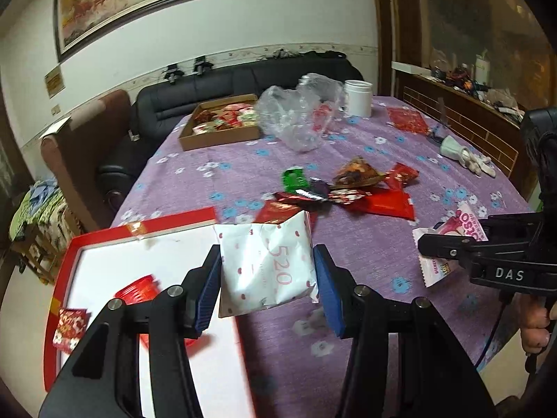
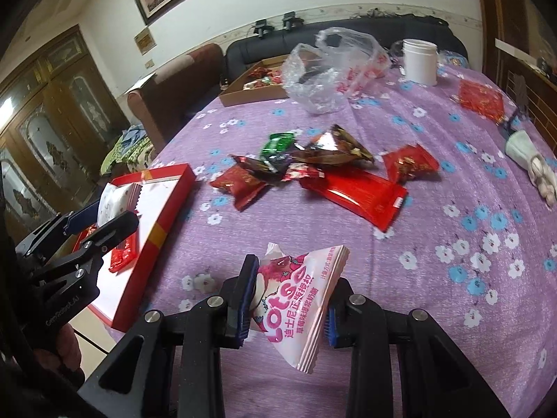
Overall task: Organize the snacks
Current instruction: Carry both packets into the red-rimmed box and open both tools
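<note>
My left gripper [image 1: 268, 278] is shut on a white snack packet with red dots [image 1: 268, 264] and holds it over the right edge of the red tray [image 1: 104, 233]. The tray's white floor holds two small red snacks [image 1: 139, 291]. My right gripper [image 2: 290, 299] is shut on a pink Lotso packet [image 2: 299, 299] above the purple flowered tablecloth [image 2: 452, 209]. A loose pile of red, green and brown snack packets [image 2: 313, 170] lies mid-table. The right gripper shows in the left wrist view [image 1: 452, 249], the left one in the right wrist view [image 2: 104, 221].
A cardboard box of snacks [image 1: 219, 125] stands at the far side, with a crumpled clear plastic bag [image 1: 299, 115] and a white jar [image 1: 358, 99] beside it. A red pouch [image 1: 407, 120] and a white glove [image 1: 466, 156] lie at the right. A dark sofa [image 1: 174, 104] is behind.
</note>
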A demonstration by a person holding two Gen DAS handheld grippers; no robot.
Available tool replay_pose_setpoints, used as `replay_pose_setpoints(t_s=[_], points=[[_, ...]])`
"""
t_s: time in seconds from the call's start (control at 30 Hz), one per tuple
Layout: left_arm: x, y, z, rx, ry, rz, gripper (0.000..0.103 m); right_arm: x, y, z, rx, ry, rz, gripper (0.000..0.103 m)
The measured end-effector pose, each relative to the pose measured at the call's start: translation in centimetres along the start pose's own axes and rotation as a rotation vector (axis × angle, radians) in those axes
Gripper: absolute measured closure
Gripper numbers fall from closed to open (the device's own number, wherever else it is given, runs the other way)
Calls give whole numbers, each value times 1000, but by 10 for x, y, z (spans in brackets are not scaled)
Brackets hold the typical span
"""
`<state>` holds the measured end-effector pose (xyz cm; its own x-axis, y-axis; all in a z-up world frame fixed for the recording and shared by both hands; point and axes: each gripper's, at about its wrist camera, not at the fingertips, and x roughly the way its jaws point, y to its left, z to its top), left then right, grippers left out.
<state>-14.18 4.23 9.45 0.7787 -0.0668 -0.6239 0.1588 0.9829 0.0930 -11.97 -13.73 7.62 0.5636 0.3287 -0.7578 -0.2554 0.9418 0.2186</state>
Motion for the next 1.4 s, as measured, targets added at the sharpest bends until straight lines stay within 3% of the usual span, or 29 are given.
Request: replay_pose_setpoints(t_s=[0.27, 0.6, 0.93, 1.27, 1.4], points=[[-11, 70, -31, -121, 25, 94, 53, 18, 52, 8, -96, 22, 54, 70], [-5, 138, -65, -237, 75, 210, 53, 58, 153, 6, -280, 76, 174, 71], [10, 154, -79, -252, 127, 228, 53, 93, 221, -3, -402, 147, 247, 71], [19, 162, -87, -262, 173, 237, 52, 124, 240, 4, -410, 192, 278, 70], [20, 168, -88, -280, 186, 256, 48, 129, 245, 9, -414, 182, 290, 67]])
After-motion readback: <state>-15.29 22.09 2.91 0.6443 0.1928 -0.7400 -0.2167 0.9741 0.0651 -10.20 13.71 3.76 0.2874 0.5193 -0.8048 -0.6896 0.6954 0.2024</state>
